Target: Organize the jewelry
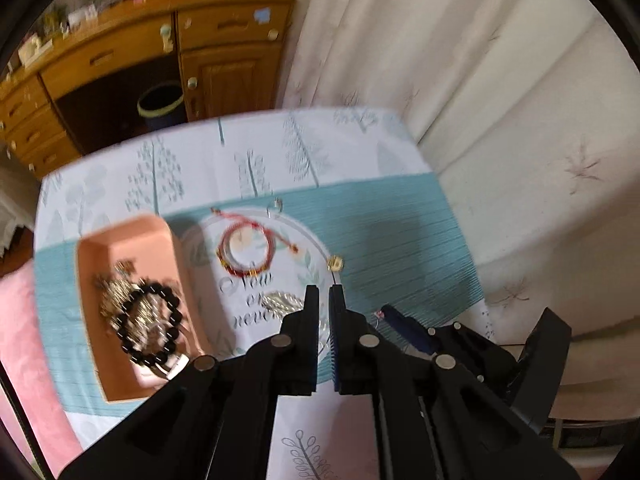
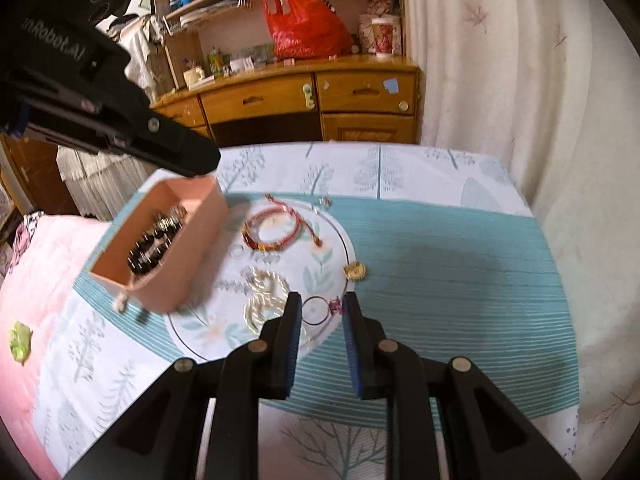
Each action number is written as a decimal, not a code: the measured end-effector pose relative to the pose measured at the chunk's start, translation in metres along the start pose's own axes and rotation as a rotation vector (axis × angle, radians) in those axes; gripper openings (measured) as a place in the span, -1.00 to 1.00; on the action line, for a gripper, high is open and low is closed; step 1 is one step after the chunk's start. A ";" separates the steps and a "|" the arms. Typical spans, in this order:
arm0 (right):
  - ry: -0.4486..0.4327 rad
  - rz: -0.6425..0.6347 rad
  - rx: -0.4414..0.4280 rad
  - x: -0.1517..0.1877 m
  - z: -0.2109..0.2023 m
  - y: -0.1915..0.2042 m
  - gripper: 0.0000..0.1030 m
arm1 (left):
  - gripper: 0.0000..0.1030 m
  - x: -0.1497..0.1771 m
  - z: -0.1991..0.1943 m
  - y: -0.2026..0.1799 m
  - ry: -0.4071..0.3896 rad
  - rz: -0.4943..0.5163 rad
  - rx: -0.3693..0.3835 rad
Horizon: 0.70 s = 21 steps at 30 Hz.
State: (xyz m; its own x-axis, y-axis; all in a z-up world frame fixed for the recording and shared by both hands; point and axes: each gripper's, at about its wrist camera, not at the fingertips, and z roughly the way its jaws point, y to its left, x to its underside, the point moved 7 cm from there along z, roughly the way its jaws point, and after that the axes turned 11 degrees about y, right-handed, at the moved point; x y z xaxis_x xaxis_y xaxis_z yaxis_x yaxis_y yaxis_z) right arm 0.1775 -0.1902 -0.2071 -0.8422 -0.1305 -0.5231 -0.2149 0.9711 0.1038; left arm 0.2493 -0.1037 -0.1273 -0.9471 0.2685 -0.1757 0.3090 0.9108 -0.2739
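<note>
The pink tray (image 2: pixel 192 280), left of centre, holds a black bead bracelet (image 1: pixel 150 324); a red cord bracelet (image 2: pixel 276 228) lies just right of it on the worktop (image 2: pixel 440 280). Your left hand-held gripper (image 1: pixel 324 292) is closed, holding nothing visible; your right hand-held gripper (image 2: pixel 320 300) stands slightly apart, empty.

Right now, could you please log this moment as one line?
left claw: shut | right claw: open, empty | black bead bracelet: in pink rectangular tray | red cord bracelet: on round printed mat
</note>
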 end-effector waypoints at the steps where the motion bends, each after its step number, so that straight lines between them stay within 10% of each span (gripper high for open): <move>1: -0.013 0.001 0.000 -0.002 -0.005 0.002 -0.60 | -0.95 -0.002 -0.009 -0.002 -0.017 0.010 0.000; 9: -0.062 -0.002 0.024 -0.014 -0.025 0.016 -0.60 | -0.89 0.001 -0.004 0.002 0.011 0.050 0.003; 21: 0.031 0.090 0.076 0.023 -0.011 -0.014 -0.60 | -0.10 0.038 0.110 0.023 0.184 0.060 -0.110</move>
State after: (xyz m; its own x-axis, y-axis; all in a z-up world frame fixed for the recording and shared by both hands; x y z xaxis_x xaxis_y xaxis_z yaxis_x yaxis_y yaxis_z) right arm 0.1557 -0.2095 -0.2108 -0.8715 -0.0474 -0.4881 -0.1010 0.9913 0.0840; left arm 0.2297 -0.1068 -0.2447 -0.9301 0.3672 -0.0104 0.3639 0.9172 -0.1620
